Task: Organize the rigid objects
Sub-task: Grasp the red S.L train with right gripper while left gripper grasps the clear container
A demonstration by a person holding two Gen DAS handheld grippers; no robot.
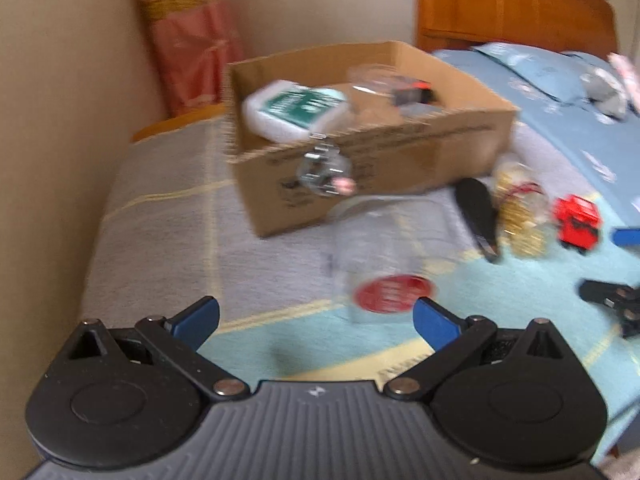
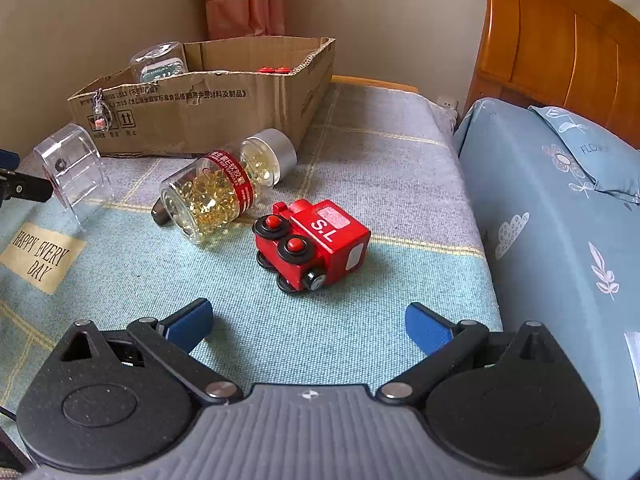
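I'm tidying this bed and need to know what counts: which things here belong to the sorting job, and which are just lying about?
Job:
- cardboard box
- toy train
- capsule bottle
- clear stand
- left gripper, open
- right gripper, open

Lying about:
- blanket
- pillow
- headboard
- curtain

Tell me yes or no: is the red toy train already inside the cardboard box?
No, the red toy train lies on its side on the blanket, outside the cardboard box.

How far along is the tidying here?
Partly done. The cardboard box already holds a few things. Both hand-held grippers, left and right, are open and empty. The toy train, pill bottle and clear cup lie outside.
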